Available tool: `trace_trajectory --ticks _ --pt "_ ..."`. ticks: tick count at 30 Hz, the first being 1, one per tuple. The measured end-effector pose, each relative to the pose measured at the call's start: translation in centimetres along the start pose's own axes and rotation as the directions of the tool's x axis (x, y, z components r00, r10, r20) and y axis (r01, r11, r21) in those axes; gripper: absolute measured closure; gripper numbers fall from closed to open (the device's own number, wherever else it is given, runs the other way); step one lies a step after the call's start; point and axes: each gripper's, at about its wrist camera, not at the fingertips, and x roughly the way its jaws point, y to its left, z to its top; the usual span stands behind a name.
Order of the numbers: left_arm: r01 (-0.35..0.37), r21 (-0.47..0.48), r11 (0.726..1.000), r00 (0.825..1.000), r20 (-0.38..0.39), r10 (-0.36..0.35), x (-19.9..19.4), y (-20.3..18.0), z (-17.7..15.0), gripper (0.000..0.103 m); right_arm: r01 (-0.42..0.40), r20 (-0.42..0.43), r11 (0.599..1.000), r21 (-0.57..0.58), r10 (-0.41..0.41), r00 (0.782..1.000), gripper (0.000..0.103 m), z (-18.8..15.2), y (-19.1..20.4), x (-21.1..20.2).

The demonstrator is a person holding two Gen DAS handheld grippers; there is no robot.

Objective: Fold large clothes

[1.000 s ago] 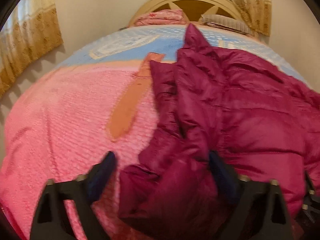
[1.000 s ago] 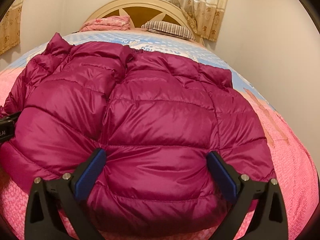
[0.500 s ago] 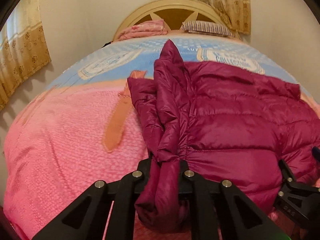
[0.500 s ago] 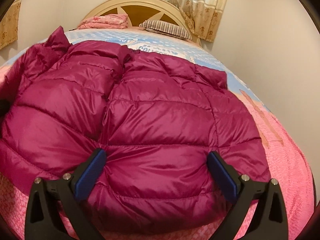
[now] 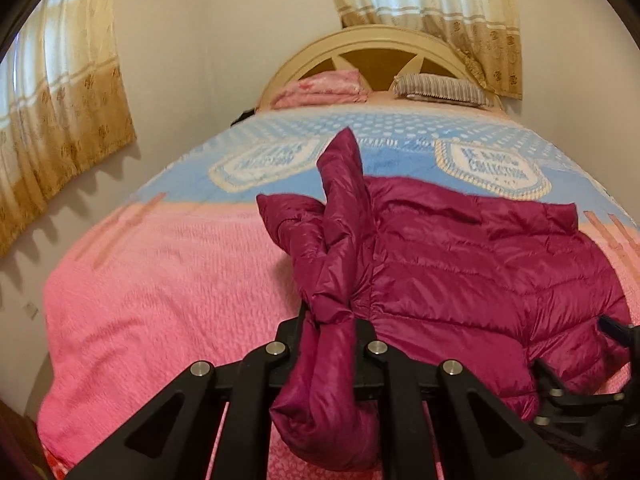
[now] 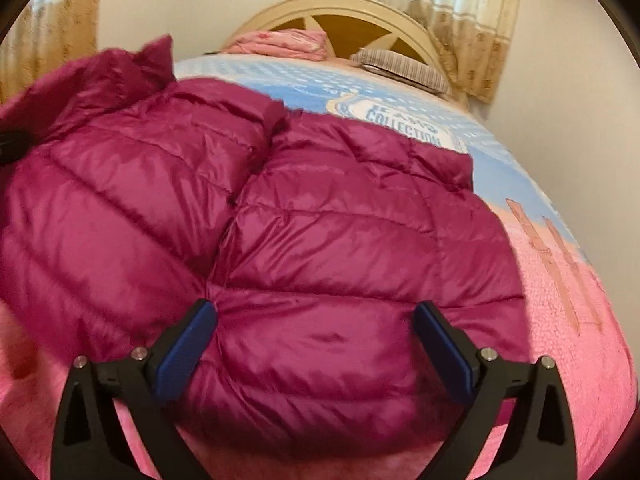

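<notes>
Jacket: a magenta quilted puffer jacket [image 6: 320, 240] lies spread across the bed [image 6: 580, 360], its left part bunched higher.
Right tool [image 6: 316, 344]: fingers with blue pads [image 6: 186, 350] stand wide apart, the jacket's near hem bulging between them (contact with the pads unclear).
Bedding: pink and blue cover, printed "COLLECTION".
Headboard [image 6: 340, 8]: a folded pink cloth [image 6: 280, 42] and a striped pillow [image 6: 400, 64] before it.

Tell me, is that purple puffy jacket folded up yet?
Not yet. The jacket lies mostly spread on the bed; only its edge is bunched, pinched in the left gripper.
</notes>
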Motion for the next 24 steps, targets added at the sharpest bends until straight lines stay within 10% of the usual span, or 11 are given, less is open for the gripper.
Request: trace_trajectory --ticks 12,24 --pt "0.014 0.3 0.954 0.967 0.239 -0.089 -6.3 -14.8 4.2 0.094 0.257 -0.024 0.924 0.282 -0.261 0.965 0.001 -4.1 -21.3 -4.5" --pt "0.1 0.583 0.807 0.954 0.173 -0.243 -3.9 -30.1 -2.1 0.088 0.329 -0.124 0.856 0.4 -0.304 0.944 0.001 -9.9 -27.4 -4.4"
